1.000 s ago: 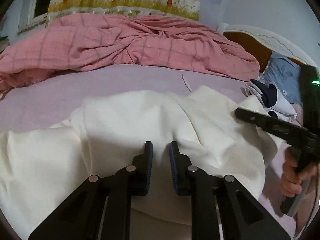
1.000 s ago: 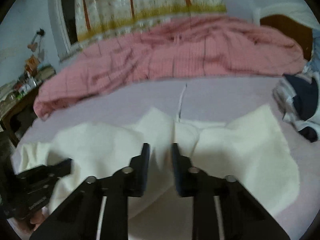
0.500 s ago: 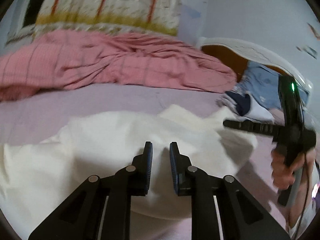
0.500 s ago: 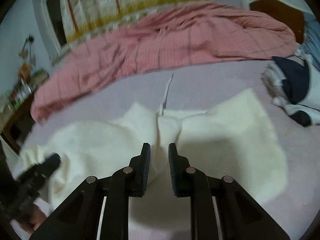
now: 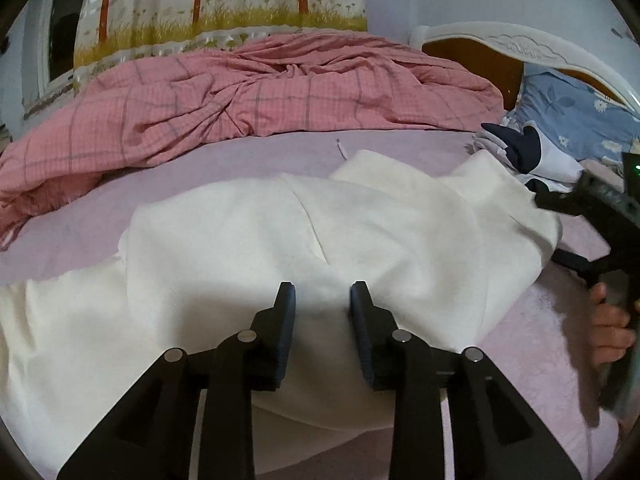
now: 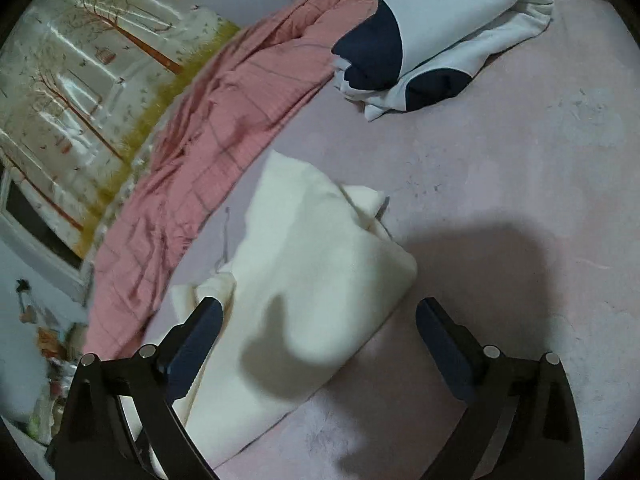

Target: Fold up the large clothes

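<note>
The left gripper [image 5: 322, 298] stands narrowly parted over the cream garment [image 5: 280, 248], gripping nothing visible; the right gripper [image 6: 318, 318] gapes wide over its folded end near the bed's [image 6: 500, 160] middle. A fold looks just laid; next, regrasp an edge. Beyond, no legible writing.

A large cream-white garment [image 5: 248, 264] is spread across the near part of a bed. It is made of thick, soft cloth and is partly folded: one layer is laid over another, with a straight seam or edge running down its middle. Its left part trails off toward the near left. In the right wrist view the garment [image 6: 304, 264] is seen as a rumpled, doubled-over heap with rounded folded edges.
</note>
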The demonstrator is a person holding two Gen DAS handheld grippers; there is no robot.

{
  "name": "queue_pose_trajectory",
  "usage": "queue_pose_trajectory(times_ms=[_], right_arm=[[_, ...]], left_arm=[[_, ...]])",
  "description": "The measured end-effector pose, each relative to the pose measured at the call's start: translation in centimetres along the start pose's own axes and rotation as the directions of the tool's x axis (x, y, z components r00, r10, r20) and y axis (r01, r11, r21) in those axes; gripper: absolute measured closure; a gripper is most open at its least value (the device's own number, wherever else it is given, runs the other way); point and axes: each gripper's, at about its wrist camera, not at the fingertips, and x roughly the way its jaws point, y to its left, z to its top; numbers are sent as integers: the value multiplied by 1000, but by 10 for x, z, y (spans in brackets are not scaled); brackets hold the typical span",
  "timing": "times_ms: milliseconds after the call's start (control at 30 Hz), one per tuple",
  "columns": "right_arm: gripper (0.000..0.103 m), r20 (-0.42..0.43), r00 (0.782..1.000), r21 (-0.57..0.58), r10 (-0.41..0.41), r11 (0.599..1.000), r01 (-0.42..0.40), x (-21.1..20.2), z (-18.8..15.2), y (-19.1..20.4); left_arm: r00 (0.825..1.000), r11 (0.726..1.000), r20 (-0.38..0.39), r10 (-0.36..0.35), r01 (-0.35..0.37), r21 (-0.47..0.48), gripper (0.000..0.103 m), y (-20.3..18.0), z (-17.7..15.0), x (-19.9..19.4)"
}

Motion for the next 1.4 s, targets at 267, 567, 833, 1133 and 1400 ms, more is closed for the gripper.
queue_pose_trajectory(times_ms=[267, 567, 833, 1133, 1400], right_arm=[[74, -23, 996, 116, 91, 989, -88, 21, 0, -17], [90, 181, 983, -241, -32, 968, 76, -15, -15, 52], [91, 303, 945, -416, 120, 909, 18, -73, -42, 150], [91, 205, 932, -552, 300, 821, -143, -113, -110, 246], [91, 71, 924, -617, 375, 744, -255, -102, -188, 296]], left_arm=[[999, 999, -47, -14, 12, -39, 72, 2, 2, 7], [997, 999, -71, -3, 0, -54, 72, 1, 0, 2], [979, 991, 159, 129, -123, -44, 69, 29, 17, -100], [931, 959, 270, 245, -191, -210, 69, 129, 10, -220], [927, 909, 224, 300, -207, -363, 70, 207, -37, -222]])
